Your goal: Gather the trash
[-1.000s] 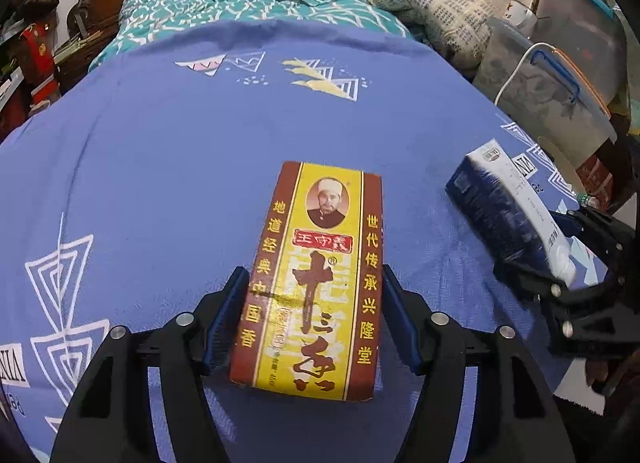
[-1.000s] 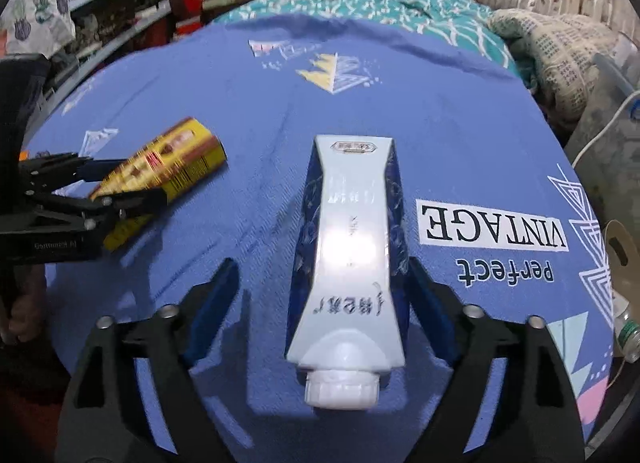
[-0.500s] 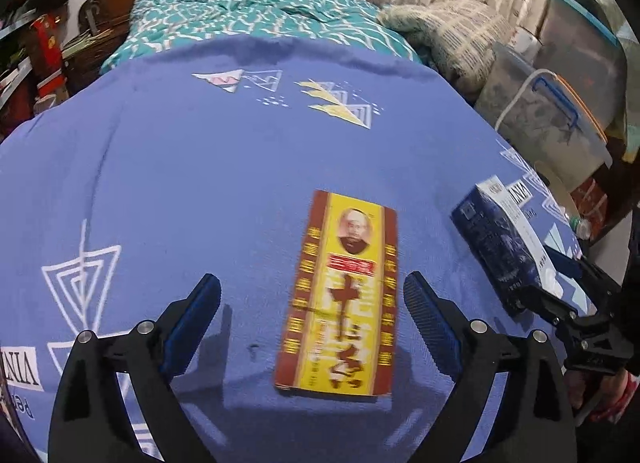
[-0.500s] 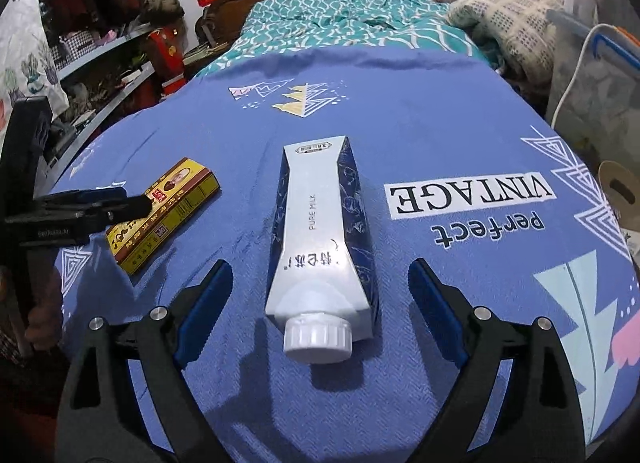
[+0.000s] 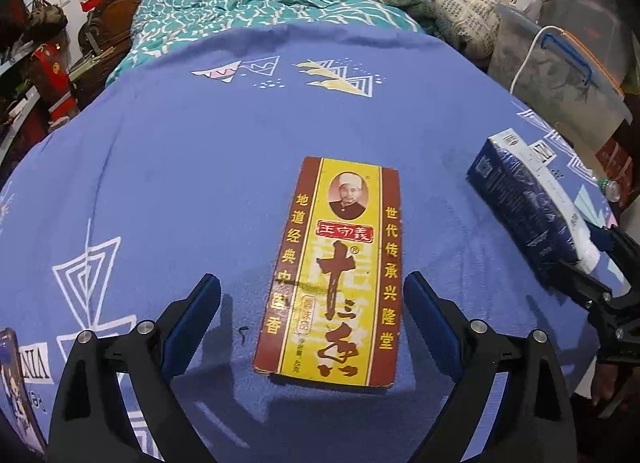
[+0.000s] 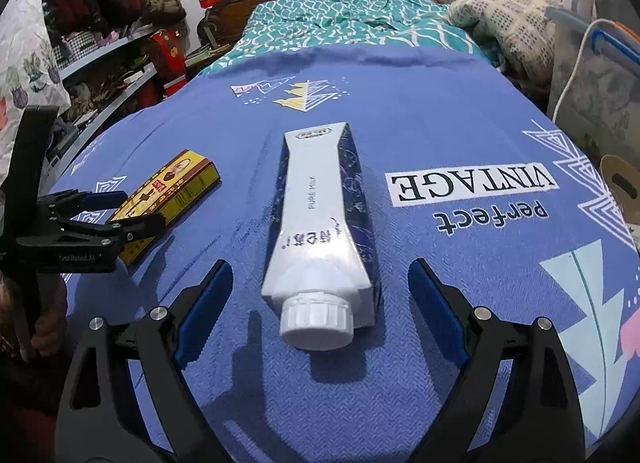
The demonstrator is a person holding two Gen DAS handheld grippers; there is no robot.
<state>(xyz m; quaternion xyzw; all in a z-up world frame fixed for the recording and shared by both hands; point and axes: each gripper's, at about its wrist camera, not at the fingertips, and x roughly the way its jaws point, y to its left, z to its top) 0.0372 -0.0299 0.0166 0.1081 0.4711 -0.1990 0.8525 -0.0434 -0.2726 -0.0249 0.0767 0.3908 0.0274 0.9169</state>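
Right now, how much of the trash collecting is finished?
Nothing looks collected. The spice box and milk carton both lie on the blue cloth. Each open claw, left and right, straddles its item without gripping. Grasping and binning remain; no bin shows.

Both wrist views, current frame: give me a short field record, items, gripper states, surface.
surface: blue printed cloth over a table
item 1: flat red-and-yellow cardboard spice box, lying face up, between the open fingers of the left gripper, untouched
item 2: white-and-navy milk carton with white screw cap, lying on its side, cap toward the right gripper
left gripper: open, straddling the box
right gripper: open, straddling the carton
layout: box left of carton, apart
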